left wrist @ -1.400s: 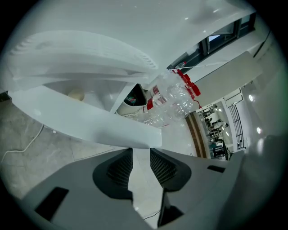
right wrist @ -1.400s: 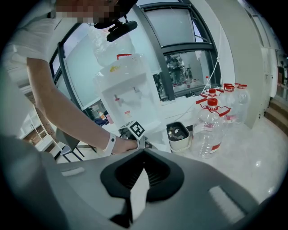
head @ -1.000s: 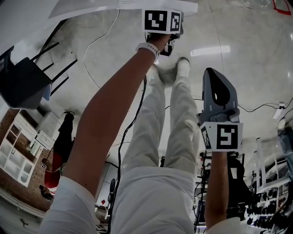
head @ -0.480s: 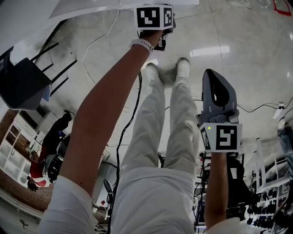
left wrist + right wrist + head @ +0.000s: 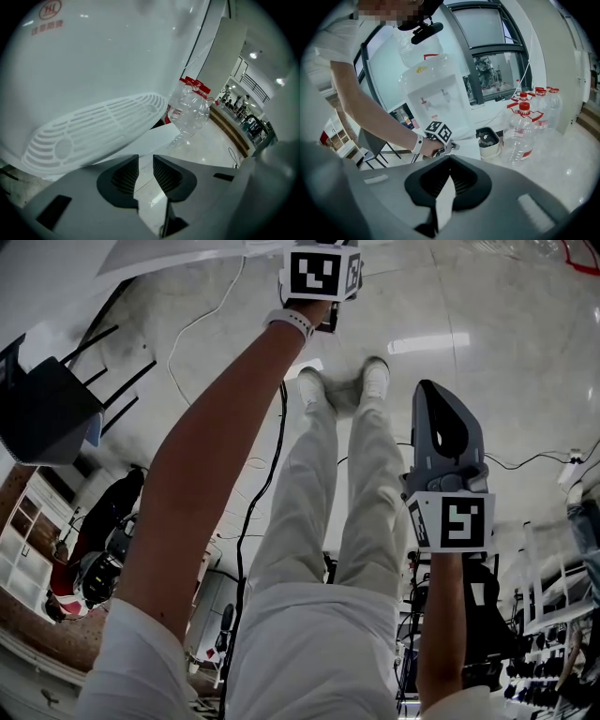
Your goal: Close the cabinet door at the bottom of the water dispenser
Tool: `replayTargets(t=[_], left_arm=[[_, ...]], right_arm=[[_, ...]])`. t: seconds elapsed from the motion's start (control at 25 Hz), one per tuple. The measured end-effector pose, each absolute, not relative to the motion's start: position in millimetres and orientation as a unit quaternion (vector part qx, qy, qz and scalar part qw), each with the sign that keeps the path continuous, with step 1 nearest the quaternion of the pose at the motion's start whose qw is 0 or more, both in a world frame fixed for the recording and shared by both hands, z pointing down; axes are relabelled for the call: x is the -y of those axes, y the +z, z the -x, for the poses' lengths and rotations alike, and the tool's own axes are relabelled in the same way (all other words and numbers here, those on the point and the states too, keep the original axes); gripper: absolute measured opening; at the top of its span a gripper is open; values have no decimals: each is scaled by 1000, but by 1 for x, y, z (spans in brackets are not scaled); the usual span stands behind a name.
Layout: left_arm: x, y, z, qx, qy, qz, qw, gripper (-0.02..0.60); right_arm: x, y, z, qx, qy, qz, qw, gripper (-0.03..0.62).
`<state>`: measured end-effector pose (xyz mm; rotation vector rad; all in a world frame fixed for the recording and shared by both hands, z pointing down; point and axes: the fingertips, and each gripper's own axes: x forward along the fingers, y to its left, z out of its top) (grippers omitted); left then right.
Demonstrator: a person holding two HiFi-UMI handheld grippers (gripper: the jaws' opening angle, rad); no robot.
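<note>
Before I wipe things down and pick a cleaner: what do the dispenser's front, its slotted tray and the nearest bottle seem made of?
Dispenser front: probably white plastic, glossy, with soft light reflections. Slotted tray: white moulded plastic by the look, duller, with thin ribs. Bottle: likely clear thin plastic; see-through, with glints.

Head view looks pretty dim and grey, with a bright strip of glare on the glossy floor [image 5: 431, 343]. Both gripper views are heavy fisheye with black corners. The water dispenser [image 5: 93, 70] is washed-out white up close; daylight pours in through the windows [image 5: 487, 28].
</note>
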<state>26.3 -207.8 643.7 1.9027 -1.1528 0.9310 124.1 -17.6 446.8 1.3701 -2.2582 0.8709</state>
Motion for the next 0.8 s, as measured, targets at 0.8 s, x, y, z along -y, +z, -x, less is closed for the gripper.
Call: replayTargets(t=[0.8], left_arm=[[217,652,-19,489,335,-729,344,98]], right_arm=[[17,450,-124,795,308,-490,179,9]])
